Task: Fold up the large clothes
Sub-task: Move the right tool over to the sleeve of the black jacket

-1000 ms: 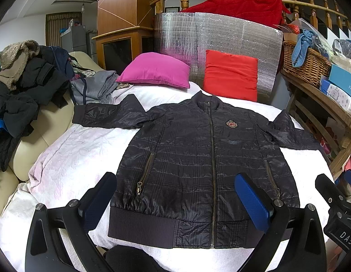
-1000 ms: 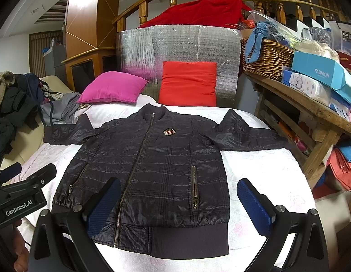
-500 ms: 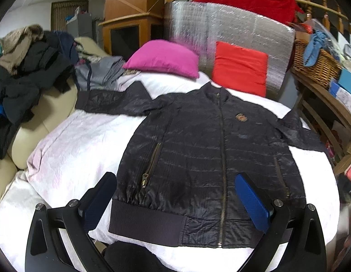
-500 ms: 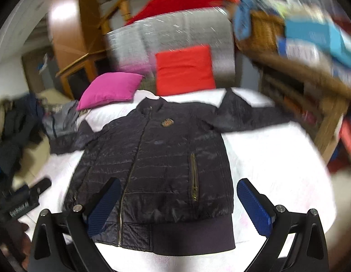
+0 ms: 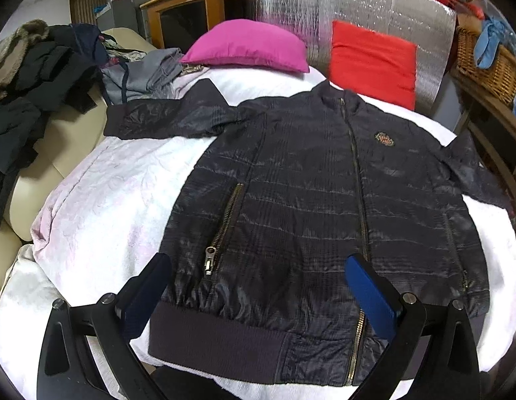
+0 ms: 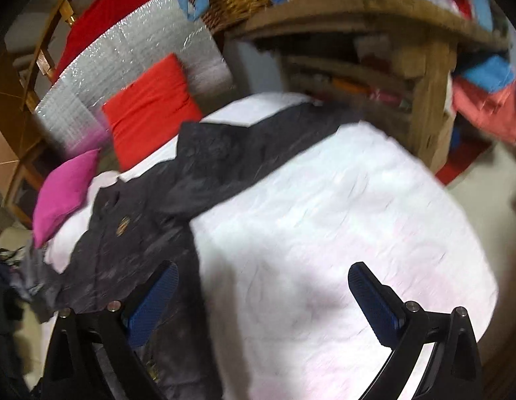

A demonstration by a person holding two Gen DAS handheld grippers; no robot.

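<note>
Hovering both spread, empty: our left hand-held gripper point(image 5: 258, 295) over the hem of the jacket point(image 5: 324, 200), our right hand-held gripper point(image 6: 262, 295) beside its right edge, we guess for a sleeve fold. Jacket lies flat, zipped, sleeves out, on the white bed point(image 5: 108, 193); pink cushion point(image 5: 248, 46) behind its collar, cluttered room.

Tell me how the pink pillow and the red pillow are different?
The pink pillow is magenta; the red pillow is bright red. The pink pillow lies nearly flat on the bed; the red pillow stands propped against the silver sheet. The pink pillow looks puffy and rounded; the red one looks flatter and squarer. Both sit at the far end of the bed, beyond the jacket.
</note>
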